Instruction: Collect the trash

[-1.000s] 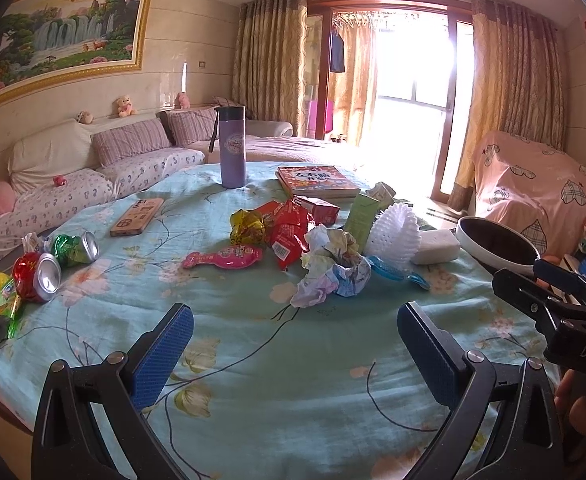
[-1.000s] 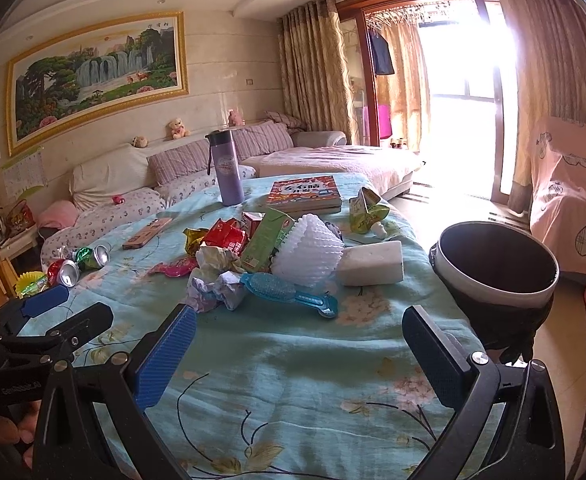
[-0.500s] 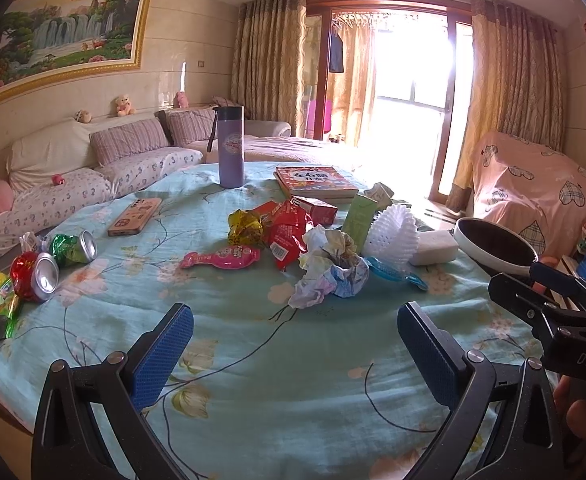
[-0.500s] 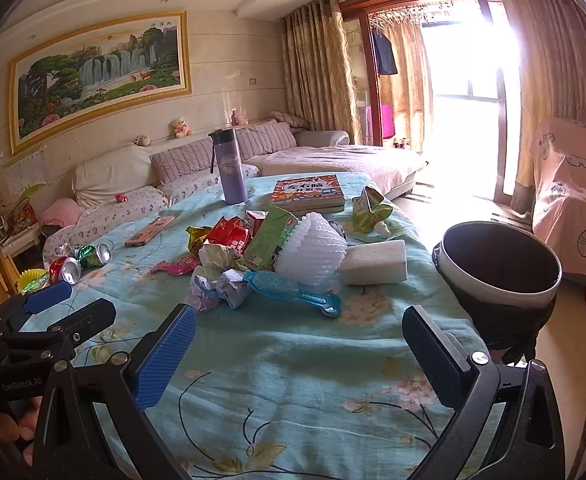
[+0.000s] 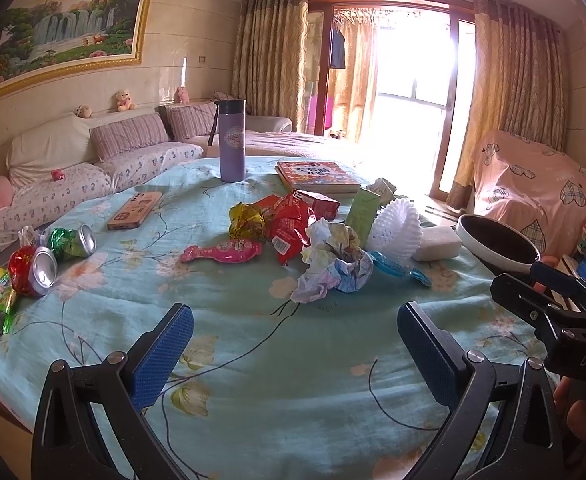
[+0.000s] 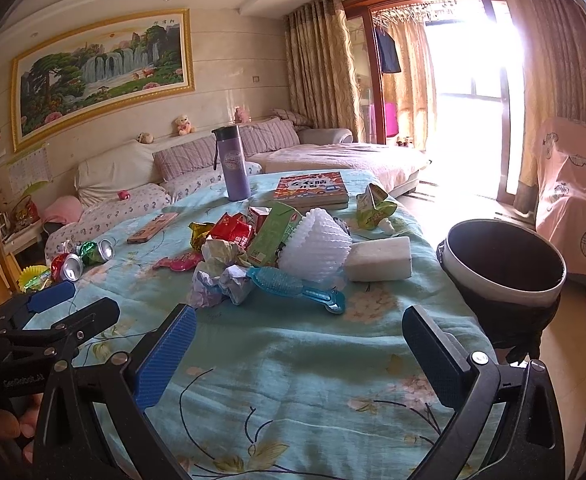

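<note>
A heap of trash lies mid-table: crumpled paper (image 5: 335, 266) (image 6: 221, 268), red wrappers (image 5: 289, 226), a gold wrapper (image 5: 247, 222), a pink wrapper (image 5: 221, 251), a green carton (image 6: 273, 234), white foam netting (image 5: 395, 228) (image 6: 317, 246) and a white foam block (image 6: 379, 259). Crushed cans (image 5: 39, 266) (image 6: 73, 266) lie at the left edge. A trash bin (image 6: 501, 268) (image 5: 497, 242) with a black liner stands off the table's right side. My left gripper (image 5: 295, 338) and right gripper (image 6: 299, 342) are both open and empty, hovering over the near table.
The table wears a turquoise floral cloth (image 5: 253, 352). A purple bottle (image 5: 232, 146), a book (image 5: 317, 176), a phone (image 5: 135, 210) and a blue brush (image 6: 297, 286) also lie on it. Sofas stand behind, a covered chair (image 5: 533, 184) at right.
Both grippers have drifted slightly; the right wrist view has shifted a little closer to the heap. Nothing was grasped or moved.
</note>
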The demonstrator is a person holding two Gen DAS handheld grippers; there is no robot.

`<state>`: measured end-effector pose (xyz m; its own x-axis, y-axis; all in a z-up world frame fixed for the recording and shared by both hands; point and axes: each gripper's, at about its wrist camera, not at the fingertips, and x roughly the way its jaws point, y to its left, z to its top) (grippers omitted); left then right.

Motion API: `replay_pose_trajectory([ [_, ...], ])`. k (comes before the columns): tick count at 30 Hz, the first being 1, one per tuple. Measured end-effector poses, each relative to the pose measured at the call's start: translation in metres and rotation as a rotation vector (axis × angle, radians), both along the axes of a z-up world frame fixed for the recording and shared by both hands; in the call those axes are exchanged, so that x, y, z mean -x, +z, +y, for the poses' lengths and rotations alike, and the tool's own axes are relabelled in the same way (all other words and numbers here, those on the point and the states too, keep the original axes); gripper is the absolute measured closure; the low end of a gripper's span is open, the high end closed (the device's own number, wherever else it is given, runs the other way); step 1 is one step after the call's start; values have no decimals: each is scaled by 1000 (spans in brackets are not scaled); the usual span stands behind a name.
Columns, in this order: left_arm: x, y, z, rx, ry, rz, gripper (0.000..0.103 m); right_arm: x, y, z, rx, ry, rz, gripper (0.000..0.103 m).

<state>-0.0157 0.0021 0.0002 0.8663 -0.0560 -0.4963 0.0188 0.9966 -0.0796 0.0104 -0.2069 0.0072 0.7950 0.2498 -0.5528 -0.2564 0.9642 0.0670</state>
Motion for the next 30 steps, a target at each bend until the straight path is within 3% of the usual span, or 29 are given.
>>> replay_pose_trajectory([
  [15, -29, -11, 6, -2, 9, 66, 1, -28, -16, 4, 24, 75, 78, 1],
  [19, -45, -12, 6, -1, -7, 92, 6, -42, -23, 7, 50, 104, 115, 2],
  [24, -76, -16, 10, 26, -33, 139, 11, -65, -34, 12, 78, 143, 176, 20],
  [30, -107, -15, 15, 60, -66, 167, 13, -91, -46, 20, 115, 206, 236, 34],
])
